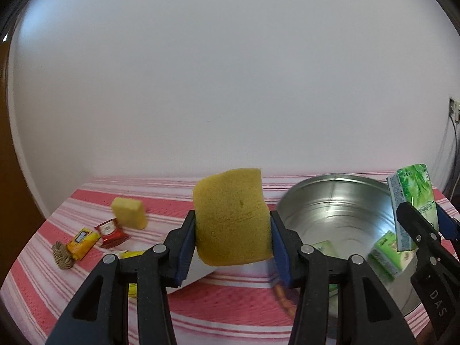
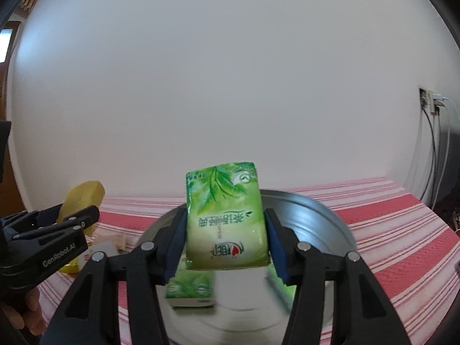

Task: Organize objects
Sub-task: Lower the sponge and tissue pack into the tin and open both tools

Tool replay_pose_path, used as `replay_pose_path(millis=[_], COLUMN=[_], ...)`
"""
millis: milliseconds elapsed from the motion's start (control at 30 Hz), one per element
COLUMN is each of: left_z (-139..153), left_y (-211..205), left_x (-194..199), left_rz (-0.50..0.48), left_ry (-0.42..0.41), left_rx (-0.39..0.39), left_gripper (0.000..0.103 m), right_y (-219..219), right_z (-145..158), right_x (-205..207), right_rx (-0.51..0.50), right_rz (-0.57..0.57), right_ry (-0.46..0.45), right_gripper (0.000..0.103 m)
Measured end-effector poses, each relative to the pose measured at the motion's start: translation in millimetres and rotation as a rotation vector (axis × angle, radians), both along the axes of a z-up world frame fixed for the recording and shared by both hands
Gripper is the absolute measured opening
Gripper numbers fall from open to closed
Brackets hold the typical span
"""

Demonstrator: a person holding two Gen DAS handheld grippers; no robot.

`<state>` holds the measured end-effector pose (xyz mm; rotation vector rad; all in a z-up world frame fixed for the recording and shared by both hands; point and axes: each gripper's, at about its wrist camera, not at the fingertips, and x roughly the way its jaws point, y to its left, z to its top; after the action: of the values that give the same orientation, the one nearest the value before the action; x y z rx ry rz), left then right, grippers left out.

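My left gripper (image 1: pixel 232 235) is shut on a yellow sponge (image 1: pixel 231 218) and holds it above the striped cloth, left of a metal bowl (image 1: pixel 339 201). My right gripper (image 2: pixel 225 238) is shut on a green tissue pack (image 2: pixel 225 218) and holds it over the bowl (image 2: pixel 322 215). That pack also shows in the left wrist view (image 1: pixel 414 207), held in the right gripper (image 1: pixel 422 224). More green tissue packs (image 2: pixel 191 290) lie inside the bowl. The left gripper (image 2: pixel 66 227) with its sponge (image 2: pixel 83 198) shows at the left of the right wrist view.
On the red and white striped cloth (image 1: pixel 230 310) at the left lie another yellow sponge (image 1: pixel 129 215), a red packet (image 1: pixel 110 233), a yellow packet (image 1: pixel 82 243) and a twine ball (image 1: pixel 61 257). A white wall stands behind. Cables and a socket (image 2: pixel 431 100) are at the right.
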<state>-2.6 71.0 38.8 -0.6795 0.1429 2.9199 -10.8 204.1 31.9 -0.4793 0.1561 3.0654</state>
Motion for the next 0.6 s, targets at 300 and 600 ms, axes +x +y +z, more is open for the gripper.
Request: replay_pose_path(millis=[300,600], left_z=[-9,-24], left_y=[42,71], left_x=[-3,-12], left_rz=[-0.082,-0.126], left_ry=[-0.017,-0.046], left_rx=[-0.008,-0.024], left_gripper=[0.05,0.05], right_y=[38,68], right_z=[3,6], right_x=[-5,-12], right_rx=[-0.013,0.005], right_rz=[-0.079,-0.132], right_ry=[-0.01,-0.037], right_gripper=[0.053,0.053])
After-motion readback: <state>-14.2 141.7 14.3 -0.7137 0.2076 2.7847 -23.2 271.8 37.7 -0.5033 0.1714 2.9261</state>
